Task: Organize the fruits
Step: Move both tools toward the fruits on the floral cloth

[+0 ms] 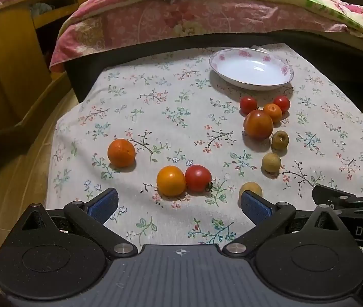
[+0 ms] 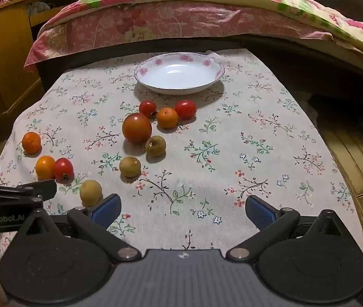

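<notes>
Hovering wide apart and seemingly empty — left gripper [image 1: 179,206], right gripper [image 2: 182,208] — fruits beside plate [image 2: 140,73].

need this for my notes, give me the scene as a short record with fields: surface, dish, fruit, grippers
surface: table under a flowered cloth
dish: white plate with a pink flower rim, nothing in it, at the far end of the cloth
fruit: ten pieces loose on the cloth, none on the plate; the biggest is a large tomato
left gripper: open, holding nothing
right gripper: open, holding nothing
</notes>
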A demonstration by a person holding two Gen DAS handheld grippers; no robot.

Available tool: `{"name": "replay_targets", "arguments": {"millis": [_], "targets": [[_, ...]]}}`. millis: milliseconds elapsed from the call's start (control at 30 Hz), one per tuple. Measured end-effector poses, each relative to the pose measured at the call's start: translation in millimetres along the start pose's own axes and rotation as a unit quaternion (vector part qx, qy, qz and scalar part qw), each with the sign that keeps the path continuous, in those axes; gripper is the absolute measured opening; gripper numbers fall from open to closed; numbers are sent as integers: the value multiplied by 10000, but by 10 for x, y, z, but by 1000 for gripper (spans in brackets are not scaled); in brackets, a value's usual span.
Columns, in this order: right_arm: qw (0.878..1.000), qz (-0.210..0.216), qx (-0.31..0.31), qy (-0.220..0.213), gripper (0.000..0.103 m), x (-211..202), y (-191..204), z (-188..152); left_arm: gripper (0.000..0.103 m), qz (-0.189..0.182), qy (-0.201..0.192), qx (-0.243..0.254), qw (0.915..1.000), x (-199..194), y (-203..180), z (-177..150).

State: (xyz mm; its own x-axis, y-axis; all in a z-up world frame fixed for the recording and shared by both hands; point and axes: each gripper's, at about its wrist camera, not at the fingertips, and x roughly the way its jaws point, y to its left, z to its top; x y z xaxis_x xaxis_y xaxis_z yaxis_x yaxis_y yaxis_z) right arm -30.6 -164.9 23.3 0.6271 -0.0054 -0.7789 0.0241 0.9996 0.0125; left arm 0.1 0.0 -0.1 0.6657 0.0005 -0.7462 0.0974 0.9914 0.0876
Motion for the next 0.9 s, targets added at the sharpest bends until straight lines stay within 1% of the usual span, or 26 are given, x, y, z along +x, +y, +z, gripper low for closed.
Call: {"name": "replay_targets", "arguments": {"millis": [267,433,467,900], "targets": [[10000,0,-35,32,103,19,13,-10,103,12,22,-36,10000,49,22,-50],[10000,13,-45,38,103,55,23,-46,103,25,-1,-23,10000,-4,25,-89],[10000,21,-44,63,103,46,18,-31,103,45,50,-24,10000,26,7,-39],[9999,49,-54,97,103,51,29,-45,102,42,81,-24,10000,45,7,-62]]}}
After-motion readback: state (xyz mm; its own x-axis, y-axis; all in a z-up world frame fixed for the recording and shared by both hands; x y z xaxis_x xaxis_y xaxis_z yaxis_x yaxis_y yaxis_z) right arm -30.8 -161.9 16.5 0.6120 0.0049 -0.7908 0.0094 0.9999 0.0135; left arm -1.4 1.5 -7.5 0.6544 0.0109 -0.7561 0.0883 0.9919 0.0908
